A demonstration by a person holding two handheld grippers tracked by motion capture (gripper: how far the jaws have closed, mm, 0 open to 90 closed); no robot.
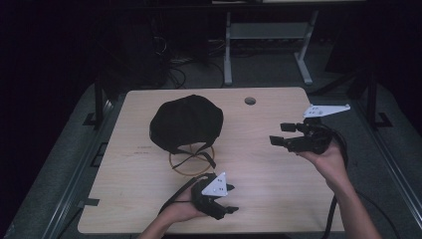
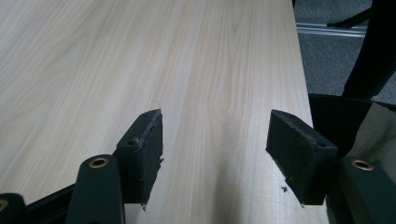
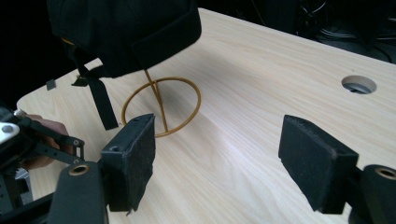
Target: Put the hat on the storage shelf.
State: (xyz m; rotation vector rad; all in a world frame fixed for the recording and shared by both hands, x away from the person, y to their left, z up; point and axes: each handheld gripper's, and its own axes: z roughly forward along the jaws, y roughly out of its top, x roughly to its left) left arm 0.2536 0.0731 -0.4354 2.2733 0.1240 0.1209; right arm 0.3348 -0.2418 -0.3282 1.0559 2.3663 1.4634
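The left gripper (image 1: 230,199) sits at the bottom centre of the high view, low over the table (image 1: 278,199), its jaws spread wide with nothing between them; its own view shows only bare wood grain in the gap. It points toward the frame's right, away from the work, so I'd judge it parked for the moment rather than reaching.

The right gripper (image 1: 279,134) is at the right of the high view, held above the table in an upturned hand (image 1: 328,162), jaws also apart and empty. It faces left, and in its own view the gap between the pads (image 3: 133,158) frames the cap and stand, which reads to me as lining up an approach.

The cap (image 1: 185,122), black, is at the upper left of centre in the high view, perched on a thin gold wire stand (image 1: 191,162) whose ring base lies flat on the table. Set up there, it keeps its shape and hangs clear of the wood, leaving its rim free for a jaw to slip under. A strap (image 3: 103,105) dangles from its back edge over the ring.

No containers here, only a round cable hole (image 1: 250,101) in the tabletop, upper centre.
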